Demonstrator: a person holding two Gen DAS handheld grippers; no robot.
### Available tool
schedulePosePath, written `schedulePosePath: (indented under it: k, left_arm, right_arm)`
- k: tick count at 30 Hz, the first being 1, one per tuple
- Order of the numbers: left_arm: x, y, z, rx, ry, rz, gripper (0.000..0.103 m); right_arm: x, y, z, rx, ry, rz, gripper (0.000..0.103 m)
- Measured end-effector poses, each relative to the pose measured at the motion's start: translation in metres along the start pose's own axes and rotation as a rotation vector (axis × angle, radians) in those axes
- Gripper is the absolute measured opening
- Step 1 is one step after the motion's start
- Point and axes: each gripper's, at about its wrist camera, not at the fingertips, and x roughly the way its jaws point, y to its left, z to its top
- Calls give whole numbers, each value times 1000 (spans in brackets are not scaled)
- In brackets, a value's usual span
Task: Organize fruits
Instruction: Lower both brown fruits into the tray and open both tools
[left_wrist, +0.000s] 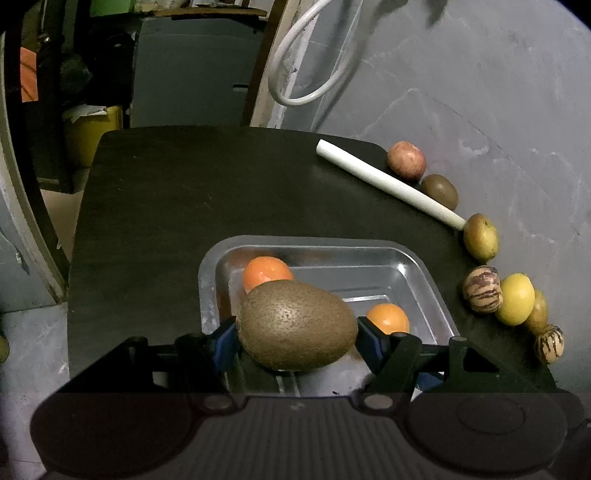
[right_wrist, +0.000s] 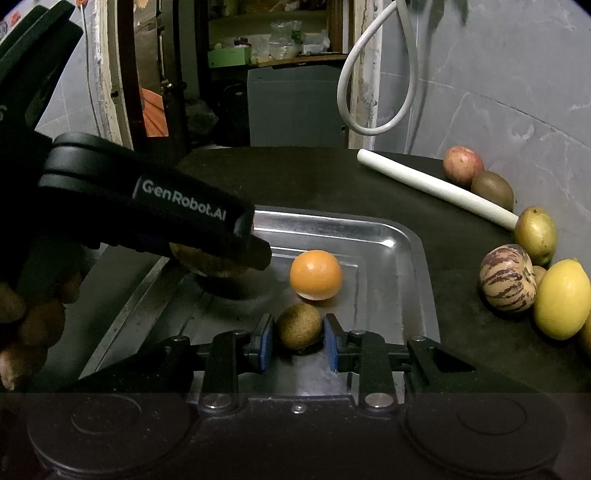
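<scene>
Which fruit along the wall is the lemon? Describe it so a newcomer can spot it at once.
Start at the metal tray on the dark table, then look right to the row of fruit along the grey wall. The lemon lies beside a striped melon; it alone is plain bright yellow with a pointed tip.

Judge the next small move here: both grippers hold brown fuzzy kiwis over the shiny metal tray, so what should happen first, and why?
Probably open the right gripper first. Its small brown kiwi looks low enough to be resting on the metal tray floor, near the round orange fruit. The left gripper holds the large brown kiwi over the same tray, where it seems still slightly raised.
</scene>
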Motion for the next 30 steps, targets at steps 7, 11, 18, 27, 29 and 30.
schedulePosePath:
  k: [7, 11, 18, 27, 29, 30]
  left_arm:
    - [4, -6, -1, 16, 14, 18, 71]
    - [4, -6, -2, 5, 16, 24, 71]
    - [-7, -10, -7, -48, -2, 28, 85]
    - [-45, -23, -29, -114, -49, 78, 100]
    - [-54, -26, -35, -123, -56, 90, 101]
    - [-59, -29, -39, -126, -58, 96, 101]
  right_arm:
    - [-2, -1, -1, 1, 1, 9, 35]
    - [-9, -3, -3, -4, -8, 23, 42]
    - [-30, -11, -9, -6, -33, 48, 59]
    - [-69, -31, -19, 13, -80, 75, 84]
    - [-78, -36, -23, 19, -86, 82, 88]
    - [-82, -38, -25, 23, -88, 85, 91]
